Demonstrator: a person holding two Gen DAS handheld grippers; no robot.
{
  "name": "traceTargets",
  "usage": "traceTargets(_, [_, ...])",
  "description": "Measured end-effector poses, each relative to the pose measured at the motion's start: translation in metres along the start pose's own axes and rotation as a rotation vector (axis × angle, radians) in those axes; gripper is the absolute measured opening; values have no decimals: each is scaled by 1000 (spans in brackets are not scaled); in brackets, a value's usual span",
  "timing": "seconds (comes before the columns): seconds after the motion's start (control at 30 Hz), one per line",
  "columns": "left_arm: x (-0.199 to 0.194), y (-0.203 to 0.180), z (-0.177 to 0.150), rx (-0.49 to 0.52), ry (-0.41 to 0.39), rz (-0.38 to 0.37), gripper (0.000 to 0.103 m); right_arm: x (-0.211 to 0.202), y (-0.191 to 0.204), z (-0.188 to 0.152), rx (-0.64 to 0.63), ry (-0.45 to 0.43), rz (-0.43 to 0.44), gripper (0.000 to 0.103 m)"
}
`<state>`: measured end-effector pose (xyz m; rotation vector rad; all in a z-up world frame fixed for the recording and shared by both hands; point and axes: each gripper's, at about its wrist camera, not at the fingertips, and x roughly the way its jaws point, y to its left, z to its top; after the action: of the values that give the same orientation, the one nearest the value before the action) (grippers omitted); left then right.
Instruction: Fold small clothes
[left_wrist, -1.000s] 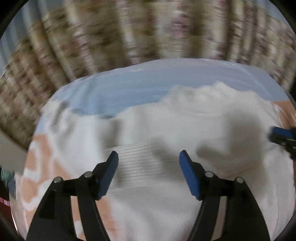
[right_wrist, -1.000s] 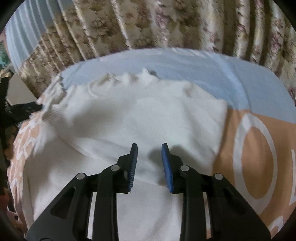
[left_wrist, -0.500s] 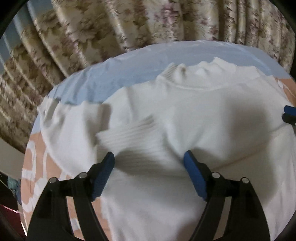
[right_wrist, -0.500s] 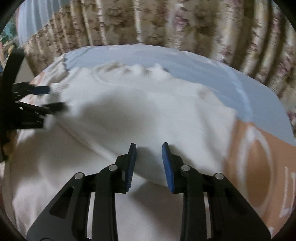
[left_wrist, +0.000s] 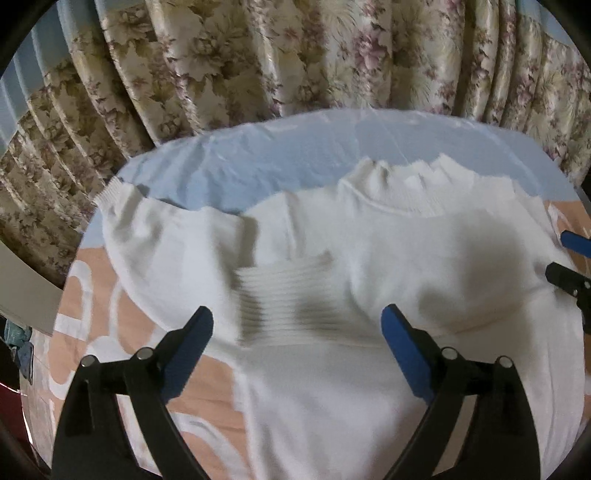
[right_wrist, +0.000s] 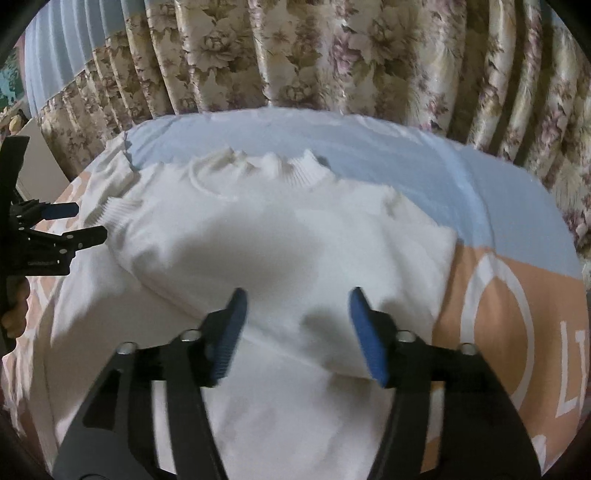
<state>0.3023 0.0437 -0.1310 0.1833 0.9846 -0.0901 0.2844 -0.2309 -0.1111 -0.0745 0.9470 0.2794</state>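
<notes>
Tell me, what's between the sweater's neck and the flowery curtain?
Only bare light-blue sheet lies between the white sweater's collar and the floral curtain. Both wrist views show that stretch.

We seem to be in a home bedroom, judging by the pleated floral curtains (left_wrist: 295, 55) hanging close behind a bed spread with a blue and peach printed sheet (right_wrist: 517, 295).

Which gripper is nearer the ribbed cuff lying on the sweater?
Left. The left gripper hangs right over the ribbed cuff, jaws opening. The right gripper, also opening, is over the sweater's other side.
</notes>
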Motion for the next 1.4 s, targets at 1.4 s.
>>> traceTargets(1.4, [81,225,40,-44,49,69,93,36,46,66,-69,-6,-334,95])
